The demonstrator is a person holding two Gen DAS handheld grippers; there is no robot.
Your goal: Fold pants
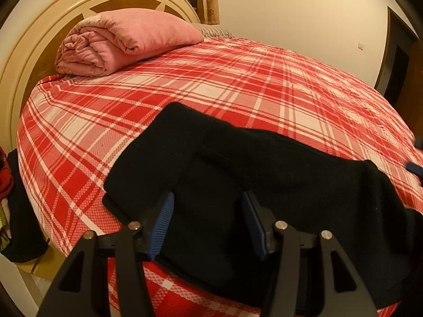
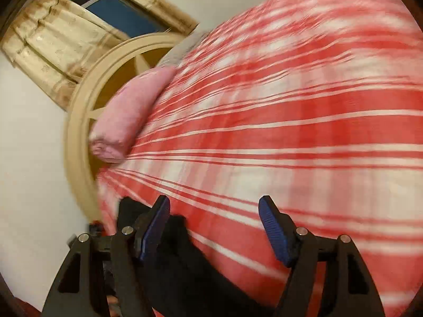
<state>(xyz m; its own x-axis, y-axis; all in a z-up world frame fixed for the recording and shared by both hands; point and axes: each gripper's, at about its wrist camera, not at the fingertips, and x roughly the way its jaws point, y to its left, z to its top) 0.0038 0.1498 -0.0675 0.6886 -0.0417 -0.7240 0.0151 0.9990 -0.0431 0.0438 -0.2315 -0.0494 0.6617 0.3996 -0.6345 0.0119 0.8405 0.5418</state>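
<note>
The black pants [image 1: 238, 174] lie flat across the near edge of the red plaid bed [image 1: 238, 79]. My left gripper [image 1: 208, 211] hovers over their near part. Its blue pads [image 1: 164, 222] stand apart and open, with the cloth spread beneath them and nothing pinched. At the right edge of the left wrist view, a blue fingertip of the right gripper [image 1: 413, 169] shows just past the pants' far end. The right wrist view is blurred. There my right gripper [image 2: 214, 219] is open over the bedspread [image 2: 290, 132], with the pants [image 2: 185, 264] below and left of it.
A folded pink quilt [image 1: 124, 39] rests against the cream headboard [image 1: 39, 42] at the bed's far left. A pile of clothes [image 1: 15, 198] sits beside the bed on the left. There is a dark doorway [image 1: 396, 60] at the right, and a curtained window [image 2: 119, 13] behind the headboard.
</note>
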